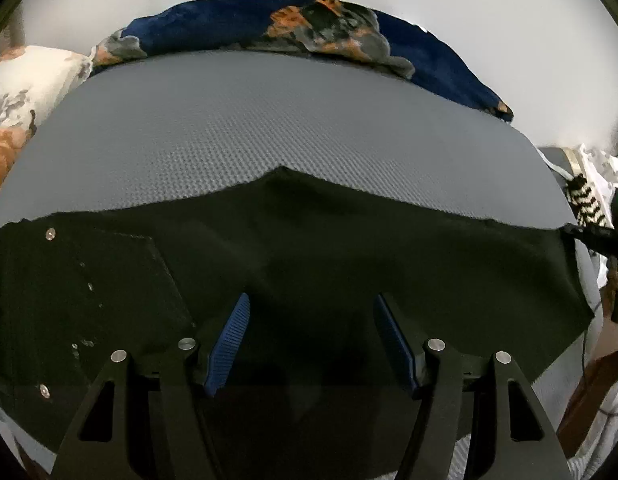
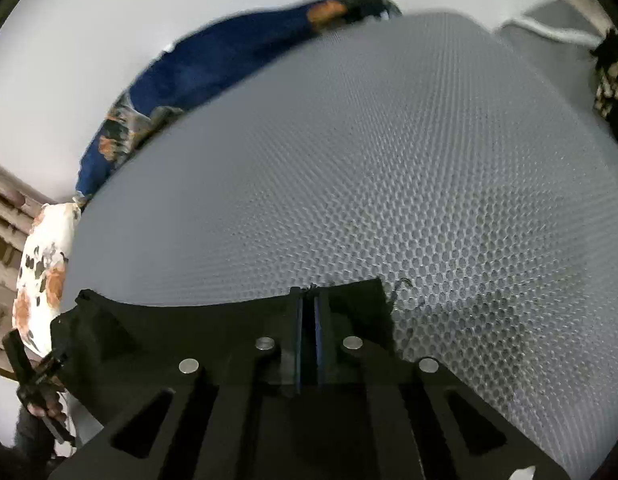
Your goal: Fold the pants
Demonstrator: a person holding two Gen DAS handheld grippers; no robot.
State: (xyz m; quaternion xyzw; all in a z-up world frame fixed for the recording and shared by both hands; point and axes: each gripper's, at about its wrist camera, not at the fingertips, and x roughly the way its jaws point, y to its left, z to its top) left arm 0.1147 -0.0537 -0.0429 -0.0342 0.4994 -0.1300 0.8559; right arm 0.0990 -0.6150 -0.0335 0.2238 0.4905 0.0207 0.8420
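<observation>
On the grey honeycomb mat (image 1: 269,128), black pants (image 1: 309,248) spread flat. Above them, left gripper (image 1: 311,320) released, blue pads wide apart. Right gripper (image 2: 307,300) clenched on the pants' edge.

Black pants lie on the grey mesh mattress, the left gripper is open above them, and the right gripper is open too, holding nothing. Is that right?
Not quite. The right gripper is shut on the black pants, pinching their edge between its pads; the right wrist view shows it. The rest stands: the pants lie on the grey mesh mattress and the left gripper is open above them.
</observation>
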